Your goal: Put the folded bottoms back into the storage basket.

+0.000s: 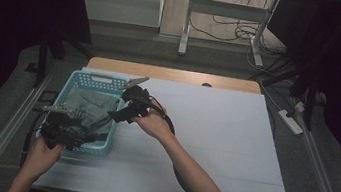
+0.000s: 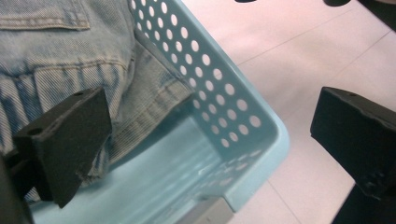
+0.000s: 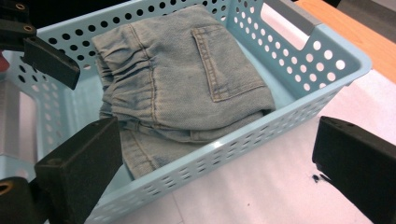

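The left gripper (image 1: 68, 134) hangs over the near end of the basket (image 1: 91, 80), its fingers (image 2: 70, 140) wide, one over the jeans (image 3: 187, 84), the other outside the basket's wall. The jeans lie folded inside the basket, at the table's (image 1: 214, 132) left. The right gripper (image 1: 123, 109) hovers at the basket's right rim, fingers (image 3: 84, 163) also wide, straddling that wall.

Risk, as I judge it: with each gripper astride a wall, closing could pinch plastic instead of denim and drag or tip the light basket. A shallow bite could catch one layer and unfold the jeans.

The table carries a white sheet, bare to the right, with a wood edge at the far side. Beyond lie a dim floor, cables (image 1: 233, 31) and a power strip (image 1: 292, 121).
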